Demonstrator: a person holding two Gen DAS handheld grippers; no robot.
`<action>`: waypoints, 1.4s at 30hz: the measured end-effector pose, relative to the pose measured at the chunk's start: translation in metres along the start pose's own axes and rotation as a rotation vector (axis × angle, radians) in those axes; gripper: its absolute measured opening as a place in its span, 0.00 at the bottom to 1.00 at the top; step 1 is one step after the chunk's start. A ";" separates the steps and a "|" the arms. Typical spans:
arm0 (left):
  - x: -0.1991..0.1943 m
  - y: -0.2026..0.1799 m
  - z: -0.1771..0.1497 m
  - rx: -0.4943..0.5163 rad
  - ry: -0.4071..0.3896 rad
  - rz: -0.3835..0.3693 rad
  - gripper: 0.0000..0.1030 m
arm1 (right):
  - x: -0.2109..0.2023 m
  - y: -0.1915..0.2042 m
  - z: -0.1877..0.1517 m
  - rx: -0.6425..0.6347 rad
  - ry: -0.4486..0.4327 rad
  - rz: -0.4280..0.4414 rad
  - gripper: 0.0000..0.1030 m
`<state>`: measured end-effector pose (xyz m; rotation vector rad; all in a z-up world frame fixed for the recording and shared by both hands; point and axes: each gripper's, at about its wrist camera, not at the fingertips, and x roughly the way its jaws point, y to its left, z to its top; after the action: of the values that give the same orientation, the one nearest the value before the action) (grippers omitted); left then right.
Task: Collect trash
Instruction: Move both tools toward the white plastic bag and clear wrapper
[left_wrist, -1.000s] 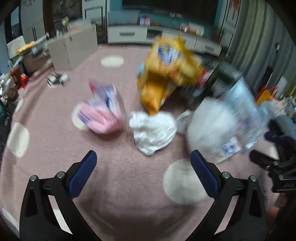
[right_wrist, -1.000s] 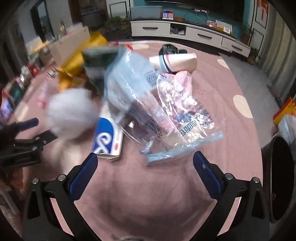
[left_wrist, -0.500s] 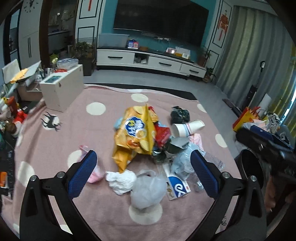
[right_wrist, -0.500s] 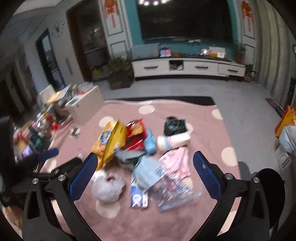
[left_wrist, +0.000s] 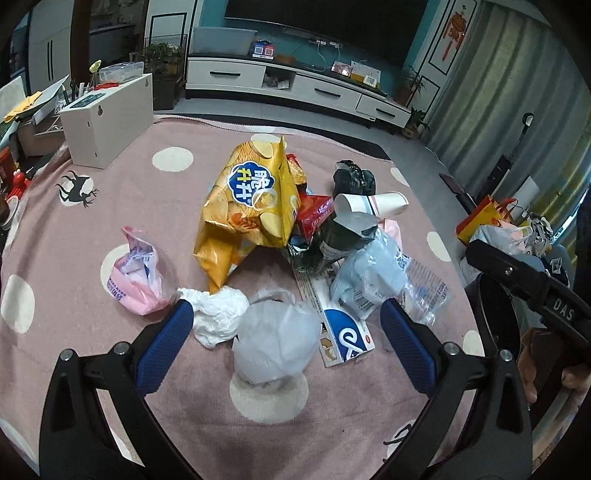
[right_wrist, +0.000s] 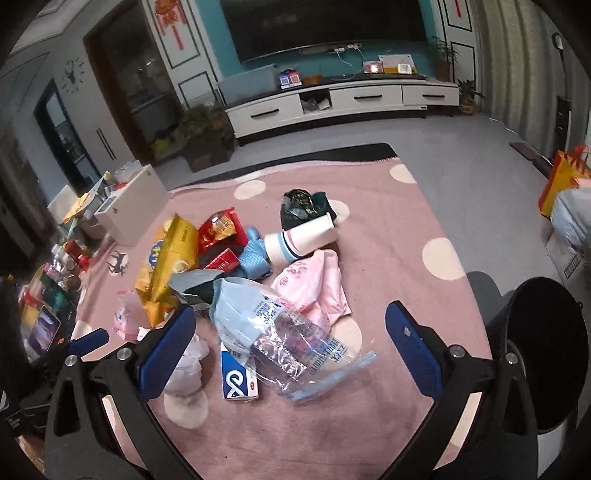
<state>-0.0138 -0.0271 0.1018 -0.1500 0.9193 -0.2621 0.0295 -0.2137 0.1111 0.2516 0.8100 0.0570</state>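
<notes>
Both my tools are spread wide and empty: left tool (left_wrist: 282, 339), right tool (right_wrist: 290, 345). The trash lies heaped mid-rug (left_wrist: 110, 206), the black bin (right_wrist: 546, 350) just off the rug edge at my right. The nearest piece is a white plastic bag (left_wrist: 275, 339), knotted, soft and light; I judge its handle loop the surest hold. The yellow chip bag (left_wrist: 251, 206) is crinkly, slick foil; pinch a folded edge. The paper cup (left_wrist: 373, 205) crushes easily. The clear zip bag (right_wrist: 295, 350) appears empty, though glare obscures it.
</notes>
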 end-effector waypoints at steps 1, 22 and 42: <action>-0.002 0.001 0.000 -0.004 -0.002 0.001 0.97 | 0.001 0.002 -0.001 -0.004 0.004 0.006 0.97; -0.010 0.024 0.001 -0.086 0.004 -0.073 0.79 | 0.014 0.014 -0.008 -0.014 0.053 0.035 0.80; 0.006 0.038 0.000 -0.123 0.055 -0.049 0.77 | 0.020 0.003 -0.010 0.021 0.101 0.033 0.77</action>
<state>-0.0042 0.0081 0.0885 -0.2800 0.9873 -0.2557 0.0361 -0.2059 0.0908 0.2833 0.9072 0.0928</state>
